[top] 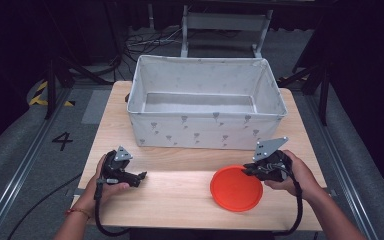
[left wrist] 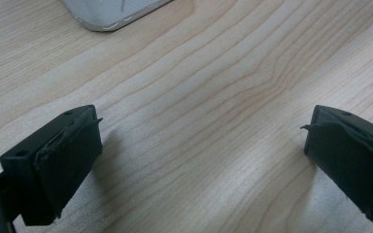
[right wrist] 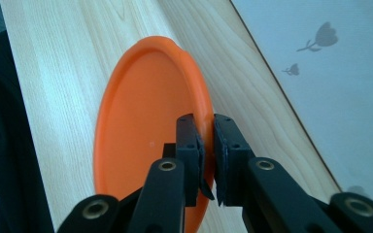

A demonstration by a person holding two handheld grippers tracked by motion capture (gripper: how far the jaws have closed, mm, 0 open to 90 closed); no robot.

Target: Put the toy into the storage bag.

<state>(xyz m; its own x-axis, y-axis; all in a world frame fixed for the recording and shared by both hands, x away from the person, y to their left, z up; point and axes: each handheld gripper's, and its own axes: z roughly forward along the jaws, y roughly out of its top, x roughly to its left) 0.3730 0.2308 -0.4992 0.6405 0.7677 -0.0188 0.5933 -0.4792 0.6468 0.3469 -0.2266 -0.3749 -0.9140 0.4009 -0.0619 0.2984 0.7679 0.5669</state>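
We see a pale wooden desk [top: 180, 195] from above, with a person's forearms coming in from the bottom edge. A large grey fabric bin [top: 207, 131], printed with small flowers, stands open at the far half of the desk.

At the near right lies a round orange plate [top: 236, 189]. The right hand holds the right tongs [top: 248, 171] at the plate's far right rim. In the right gripper view, the right tongs [right wrist: 207, 145] are clamped on that rim, one black jaw inside the plate [right wrist: 145, 121] and one outside, with the rim pinched between the pads. From this camera the desk and plate look steeply slanted, and the bin's flowered wall [right wrist: 330, 73] runs along the upper right, close beside the plate but not touching it. We cannot tell from either view whether the plate's gripped edge is off the wood.

At the near left, the left hand holds the left tongs [top: 141, 176] low over bare wood, pointing toward the middle of the desk, well apart from the plate. In the left gripper view, the left tongs [left wrist: 201, 141] stand wide apart with nothing between them, only wood grain below. A corner of the bin [left wrist: 111, 12] shows at the top of that view.

A black cable trails from each of the tongs off the near edge of the desk.
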